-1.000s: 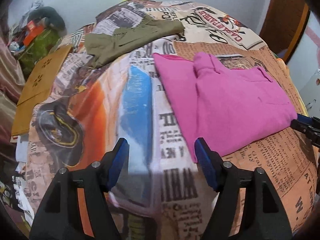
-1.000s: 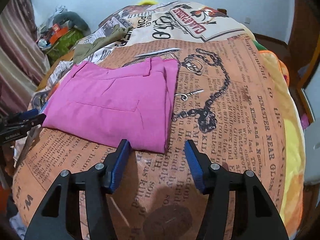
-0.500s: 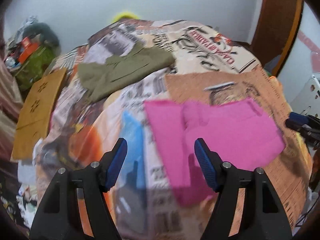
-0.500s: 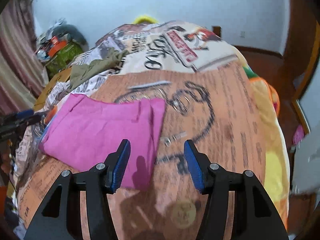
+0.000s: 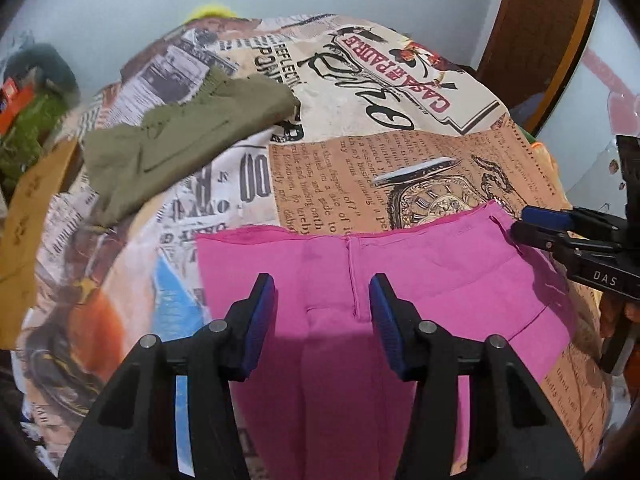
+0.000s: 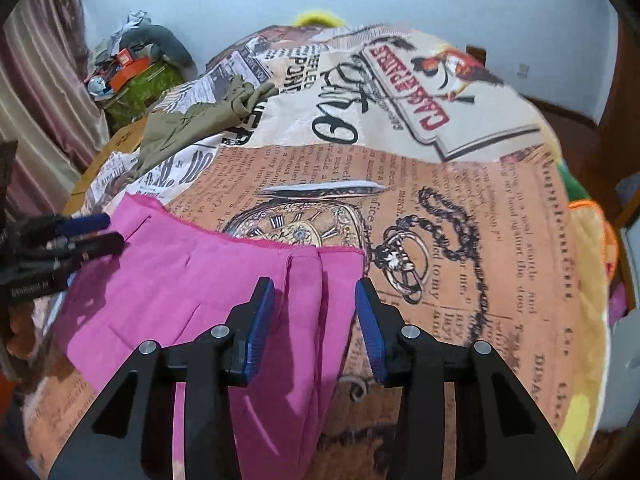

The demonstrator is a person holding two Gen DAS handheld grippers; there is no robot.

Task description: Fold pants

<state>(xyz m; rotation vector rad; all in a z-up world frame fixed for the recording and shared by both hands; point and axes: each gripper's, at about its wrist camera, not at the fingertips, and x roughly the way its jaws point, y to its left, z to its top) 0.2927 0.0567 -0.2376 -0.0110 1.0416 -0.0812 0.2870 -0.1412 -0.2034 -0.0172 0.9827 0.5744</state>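
Folded pink pants (image 5: 440, 272) lie flat on a newspaper-print bedspread (image 5: 360, 160). My left gripper (image 5: 322, 284) hovers over their left part near a belt loop. Its jaws are closing, with pink cloth showing in the gap and the pads clear of it. My right gripper (image 6: 314, 286) hangs over the right end of the pants (image 6: 180, 280), straddling a fold; its jaws are closing too, without pressing the cloth. Each gripper shows in the other's view: the right gripper (image 5: 520, 226) at the pants' far right corner, the left gripper (image 6: 114, 232) at the far left corner.
Olive-green pants (image 5: 188, 136) lie crumpled at the back left of the bed. Brown cardboard (image 5: 28, 216) sits along the left edge, and a clutter pile (image 6: 128, 68) stands in the far left corner. A wooden door frame (image 5: 548, 40) rises at the right.
Both grippers have moved forward from the near edge of the pink pants to above them. Both pairs of jaws have narrowed.
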